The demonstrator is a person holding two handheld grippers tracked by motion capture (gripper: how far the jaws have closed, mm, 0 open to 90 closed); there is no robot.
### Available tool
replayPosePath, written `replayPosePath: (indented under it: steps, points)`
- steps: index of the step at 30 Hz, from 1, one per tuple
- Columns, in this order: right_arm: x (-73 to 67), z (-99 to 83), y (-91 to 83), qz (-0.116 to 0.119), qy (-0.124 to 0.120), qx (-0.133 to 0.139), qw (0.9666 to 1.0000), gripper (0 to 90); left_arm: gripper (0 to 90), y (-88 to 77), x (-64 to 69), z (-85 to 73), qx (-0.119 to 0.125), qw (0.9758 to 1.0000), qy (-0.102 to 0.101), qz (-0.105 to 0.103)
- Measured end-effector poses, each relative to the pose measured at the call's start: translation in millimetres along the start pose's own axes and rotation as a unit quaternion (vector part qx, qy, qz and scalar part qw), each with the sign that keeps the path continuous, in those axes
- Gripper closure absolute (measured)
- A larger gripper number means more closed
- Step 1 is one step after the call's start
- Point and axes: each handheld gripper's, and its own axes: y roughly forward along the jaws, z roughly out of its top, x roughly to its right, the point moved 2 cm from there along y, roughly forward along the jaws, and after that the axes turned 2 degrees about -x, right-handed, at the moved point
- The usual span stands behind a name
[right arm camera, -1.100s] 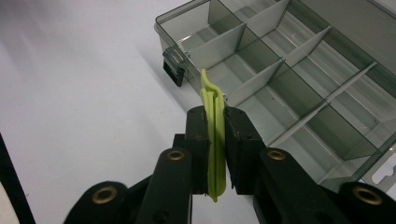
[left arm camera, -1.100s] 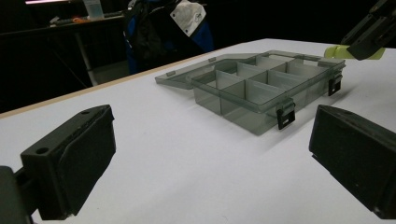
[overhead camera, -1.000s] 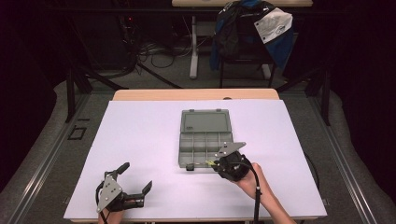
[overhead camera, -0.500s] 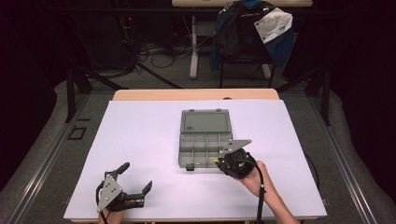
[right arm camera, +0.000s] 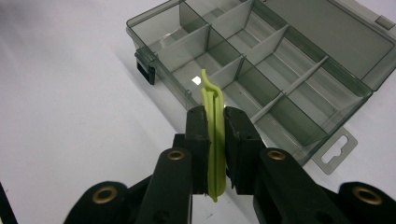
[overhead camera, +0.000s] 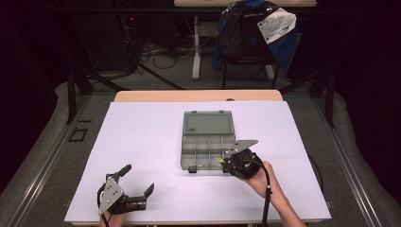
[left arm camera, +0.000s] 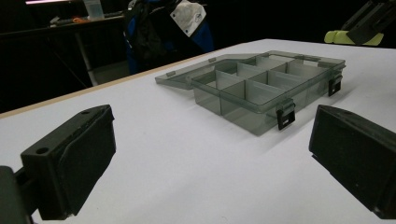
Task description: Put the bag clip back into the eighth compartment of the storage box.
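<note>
Since the earlier frame the right gripper (overhead camera: 226, 162) has edged slightly toward the organizer box (overhead camera: 208, 139), clamped on a thin green strip (right arm camera: 213, 135) over its near compartments. The left gripper (overhead camera: 137, 185) rests with its jaws apart on the tabletop (overhead camera: 142, 137). Releasing askew could snag the strip on a divider.

We see the right gripper's (right arm camera: 215, 140) black pads hiding the middle of the flat yellow-green plastic strip (right arm camera: 213, 100); at five o'clock, the clear grey compartment box's (right arm camera: 261, 70) hang tab lies partly behind them.
</note>
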Motion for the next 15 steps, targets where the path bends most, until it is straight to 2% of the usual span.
replayPosePath:
  steps: [15]
  points:
    - [13.9,-1.5,-5.5,-0.004,0.003,-0.003,1.0,80.6,0.4,0.2,0.5,0.2,0.001,1.0,0.001,0.0]
